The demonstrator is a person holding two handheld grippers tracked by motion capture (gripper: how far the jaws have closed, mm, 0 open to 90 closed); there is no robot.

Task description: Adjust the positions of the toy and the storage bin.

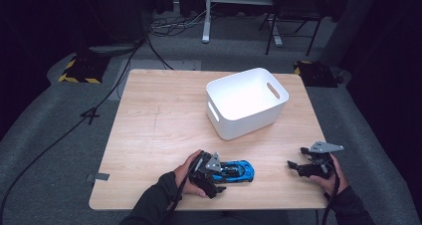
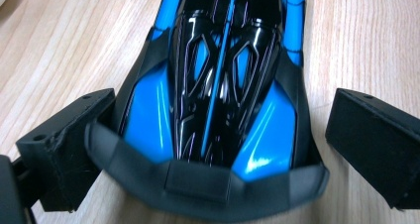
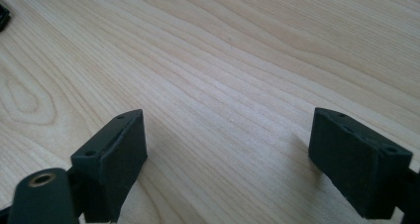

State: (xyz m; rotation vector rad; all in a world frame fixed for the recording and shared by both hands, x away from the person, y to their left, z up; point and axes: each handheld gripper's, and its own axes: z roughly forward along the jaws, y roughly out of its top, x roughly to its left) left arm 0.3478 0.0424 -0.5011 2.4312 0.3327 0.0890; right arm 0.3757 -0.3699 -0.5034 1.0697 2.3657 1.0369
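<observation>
Blue toy race car [image 1: 234,172] lay lower centre on the wooden table [image 1: 159,130]. Left gripper [image 2: 218,135] straddled its tail, jaws spread, apparently not gripping. Right gripper [image 1: 297,168], lower right, gaped empty.

We see a glossy blue and black toy car [image 1: 234,171] resting on its wheels on the wooden surface [image 1: 159,125] near its front edge, lying crosswise, its dark rear wing between the spread jaws of the left tool [image 1: 215,177], with a gap on one side.
</observation>
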